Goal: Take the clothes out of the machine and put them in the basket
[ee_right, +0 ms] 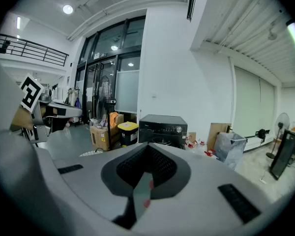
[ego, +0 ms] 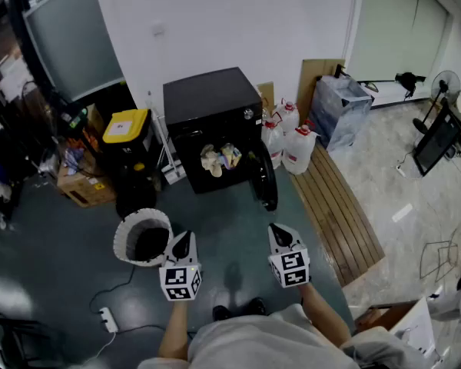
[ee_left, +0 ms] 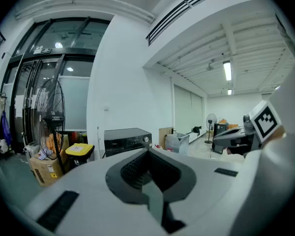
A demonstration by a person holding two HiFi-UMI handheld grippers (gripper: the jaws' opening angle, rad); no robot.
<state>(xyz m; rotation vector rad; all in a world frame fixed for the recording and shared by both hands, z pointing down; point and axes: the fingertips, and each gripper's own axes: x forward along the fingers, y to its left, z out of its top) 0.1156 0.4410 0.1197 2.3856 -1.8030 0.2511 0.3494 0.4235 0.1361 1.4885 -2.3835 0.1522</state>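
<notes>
- The black front-loading washing machine point(ego: 212, 106) stands upright on the dark floor point(ego: 54, 267). Its front faces you, and its round door point(ego: 266, 181) hangs open toward the right of the head view.
- A bundle of pale clothes point(ego: 220, 160) sits in the machine's opening; how many pieces it holds cannot be told.
- The round white laundry basket point(ego: 120, 241) stands mouth up on the floor, left of the machine's front and just beside your left claw point(ego: 182, 241).
- Your left claw is closed, jaws together with nothing between them, and points toward the machine.
- Your right claw point(ego: 280, 235) is likewise fully closed and empty, short of the open door.
- Count: one machine, one basket, two claws, and three white plastic jugs with red caps point(ego: 300, 151) to the right of the machine.
</notes>
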